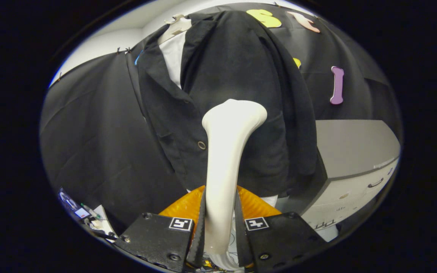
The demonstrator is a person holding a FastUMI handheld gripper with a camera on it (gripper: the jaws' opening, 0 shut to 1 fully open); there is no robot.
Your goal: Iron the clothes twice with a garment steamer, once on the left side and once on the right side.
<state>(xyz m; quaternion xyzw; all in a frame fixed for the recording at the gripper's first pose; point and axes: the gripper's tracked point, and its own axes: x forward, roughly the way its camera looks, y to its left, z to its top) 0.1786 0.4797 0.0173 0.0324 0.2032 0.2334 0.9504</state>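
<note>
Both gripper point(220, 227) fingers tight on white steamer point(228, 151), head against black jacket point(233, 76)

Black cloth wall point(89, 125) behind; grey drawer cabinet point(355, 167) beside it.

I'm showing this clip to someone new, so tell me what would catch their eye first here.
First, the white garment steamer, rising straight up from between the gripper fingers, which are shut on its handle. Its wide head sits against the black jacket hanging just beyond, to the right of the jacket's button. After that, the grey cabinet standing beside the jacket on the right.
</note>
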